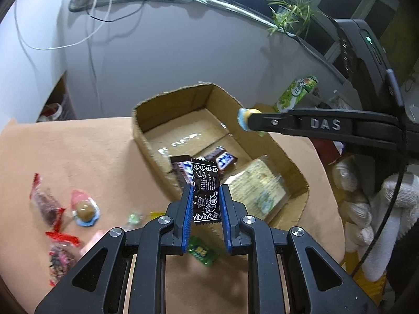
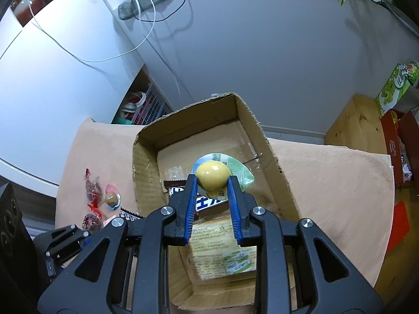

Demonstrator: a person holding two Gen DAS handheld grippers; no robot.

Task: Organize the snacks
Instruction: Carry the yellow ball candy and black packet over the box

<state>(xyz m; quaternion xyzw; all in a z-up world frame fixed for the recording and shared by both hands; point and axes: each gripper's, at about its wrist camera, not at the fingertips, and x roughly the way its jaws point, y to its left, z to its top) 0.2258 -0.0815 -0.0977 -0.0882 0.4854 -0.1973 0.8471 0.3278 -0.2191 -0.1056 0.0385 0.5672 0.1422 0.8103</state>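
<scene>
A: Where does the left gripper (image 1: 205, 196) sit relative to the cardboard box (image 1: 297, 168)?

B: Above the box's near-left wall, reaching toward the box from the side where the loose snacks lie. Its blue pads (image 1: 187, 217) are clenched on a black sachet (image 1: 205, 195) with white print.

A: Which way does the sachet run?

B: Its long axis follows the fingers, pointing away toward the box. The near end sits between the pads, and the far end sticks out past the fingertips, over the chocolate bars (image 1: 225, 158) inside the box.

A: And the right gripper (image 2: 212, 180)?

B: It hangs over the middle of the box, reaching in from the near end. From the left wrist view it comes in from the right, level, above the box's right wall.

A: Holding what?

B: A yellow jelly cup (image 2: 212, 175), pinched right at the fingertips, dome toward the camera, its flat lid facing away toward the box's far wall.

A: What else is in the box?

B: A clear-wrapped packet (image 2: 222, 246) at its near end. Outside, left of the box, sit a second jelly cup (image 1: 84, 208), red-wrapped sweets (image 1: 48, 204) and a green sweet (image 1: 201, 252) on the tan mat (image 1: 99, 151)
</scene>
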